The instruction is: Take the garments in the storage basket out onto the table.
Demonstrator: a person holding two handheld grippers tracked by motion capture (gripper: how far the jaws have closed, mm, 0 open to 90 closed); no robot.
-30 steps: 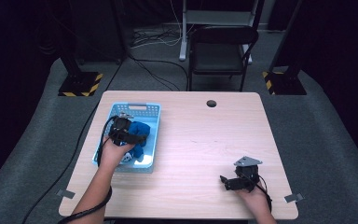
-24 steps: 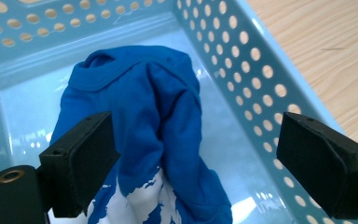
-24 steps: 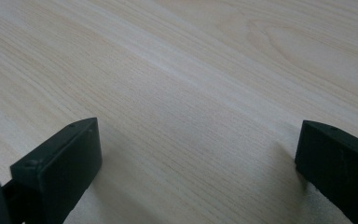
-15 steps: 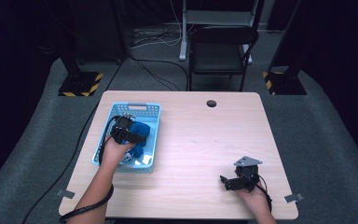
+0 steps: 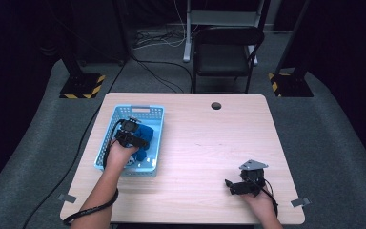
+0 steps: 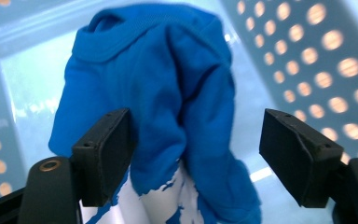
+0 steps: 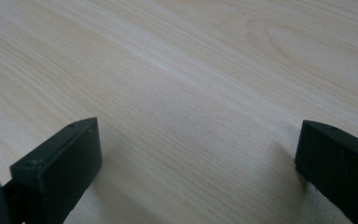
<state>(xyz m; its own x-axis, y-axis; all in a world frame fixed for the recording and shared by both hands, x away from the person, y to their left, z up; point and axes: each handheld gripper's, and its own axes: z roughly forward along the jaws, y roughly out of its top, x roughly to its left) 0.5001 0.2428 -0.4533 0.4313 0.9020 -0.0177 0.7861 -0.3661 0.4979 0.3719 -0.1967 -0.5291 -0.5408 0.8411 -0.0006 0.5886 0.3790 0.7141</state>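
Blue garment between the left gripper jaws, which have just been closing, one pad touching, the other apart | garment lies in light-blue perforated basket | right gripper spread over bare wooden table

Soft blue cloth, perforated plastic basket, matt wood-grain table.
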